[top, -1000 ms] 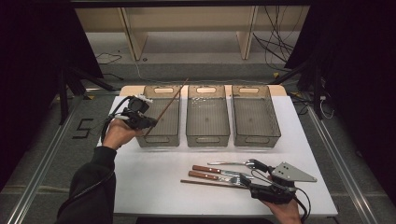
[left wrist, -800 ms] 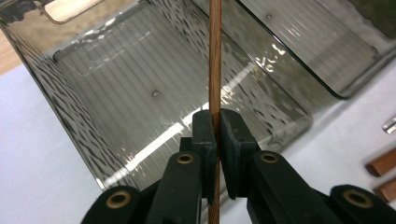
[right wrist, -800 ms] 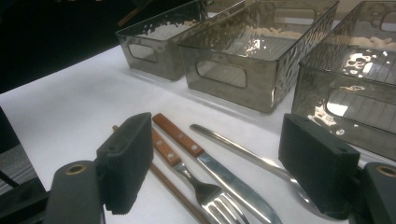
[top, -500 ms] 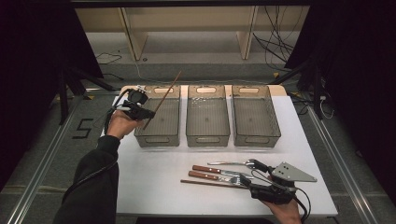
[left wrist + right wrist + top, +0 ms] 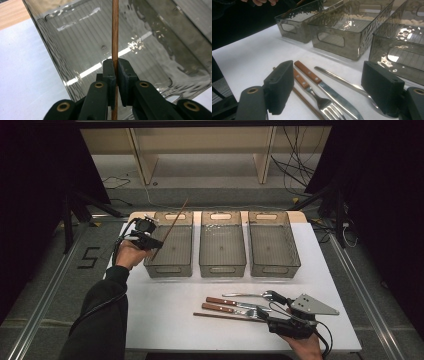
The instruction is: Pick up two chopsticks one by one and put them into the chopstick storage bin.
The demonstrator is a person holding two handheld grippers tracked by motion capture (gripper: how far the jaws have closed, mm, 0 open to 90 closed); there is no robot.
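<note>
Now the left gripper is clamped tight on a brown chopstick, which slants toward one o'clock over the left bin. At about five o'clock on the table, the right gripper rests with its jaws spread wide and nothing between its pads, hovering over a knife, fork, spoon and second chopstick.
</note>
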